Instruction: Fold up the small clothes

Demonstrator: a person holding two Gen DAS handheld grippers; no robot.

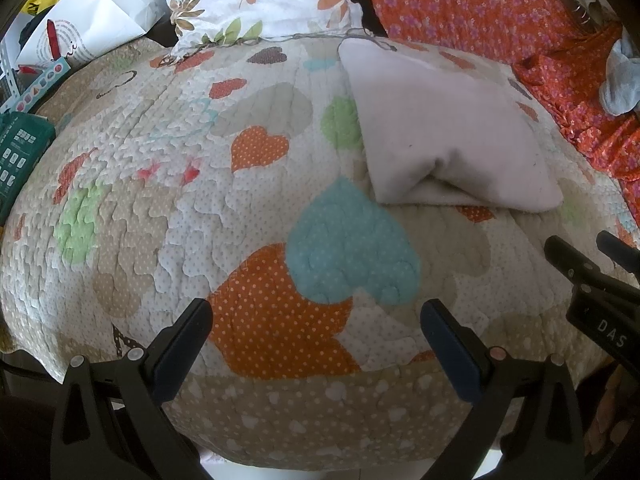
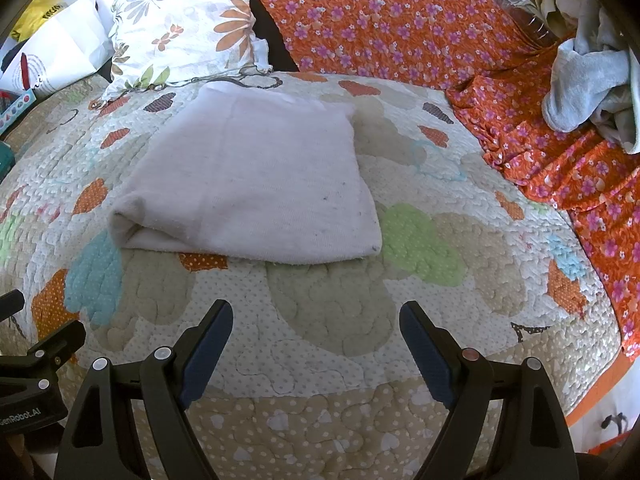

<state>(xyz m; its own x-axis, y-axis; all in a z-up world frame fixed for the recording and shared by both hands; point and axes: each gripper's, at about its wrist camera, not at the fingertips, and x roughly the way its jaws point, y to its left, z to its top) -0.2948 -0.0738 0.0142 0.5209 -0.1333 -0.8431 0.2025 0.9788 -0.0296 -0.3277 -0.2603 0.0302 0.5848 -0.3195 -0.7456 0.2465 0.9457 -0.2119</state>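
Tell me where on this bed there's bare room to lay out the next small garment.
Bare quilt lies between the folded white cloth and both open grippers, left gripper and right gripper. More lies left of the cloth. Crowded: floral pillow and orange blanket behind, grey clothes far right.

My left gripper (image 1: 316, 322) hangs with its jaws spread wide, nothing between the dark pads (image 1: 182, 350), both fingers pointing forward and slightly down. My right gripper (image 2: 316, 326) is held the same way, jaws apart and gripping nothing, level with the left and just beside it (each one shows at the edge of the other's camera: the right's black fingers (image 1: 588, 268) at the far right of the left view, the left's body (image 2: 32, 376) at the far left of the right view). Neither gripper touches anything.
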